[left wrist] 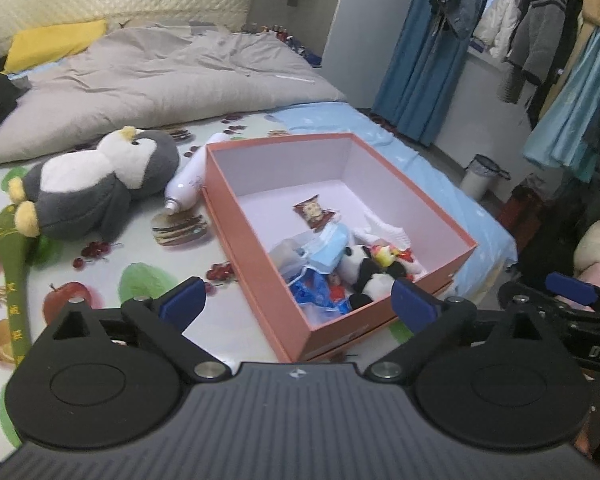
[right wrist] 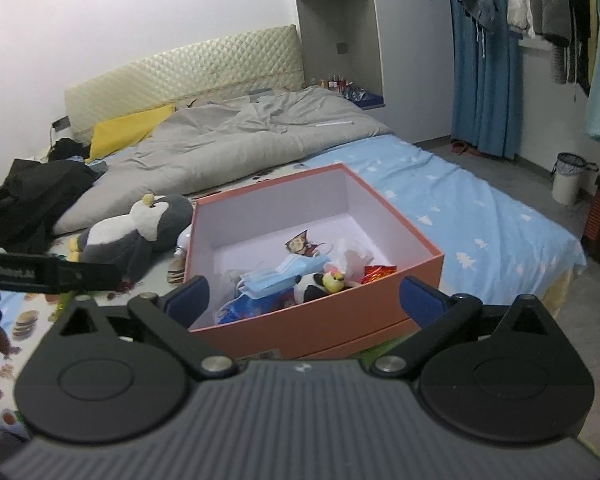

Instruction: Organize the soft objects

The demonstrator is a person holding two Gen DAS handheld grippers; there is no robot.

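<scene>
Penguin, a grey-and-white plush toy [left wrist: 100,192], lies on the fruit-print sheet [left wrist: 140,280] left of the open salmon cardboard box [left wrist: 260,264]; left gripper [left wrist: 296,304] and right gripper [right wrist: 304,300] hang spread, empty. Risk: its bulky body may snag the rim, tipping the box

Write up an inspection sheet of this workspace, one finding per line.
Surface: bed with a fruit-print sheet and a blue tree-print sheet.
Job's things: penguin plush lying beside the open orange box; panda plush and face masks inside the box.
Clutter: white spray bottle against the box's wall; snack packets in the box; grey duvet, yellow pillow, black clothing.
Grippers: left gripper and right gripper both open, empty, facing the box.
Cables: nothing seen.
Surroundings: hanging clothes, blue curtain, waste bin.
</scene>
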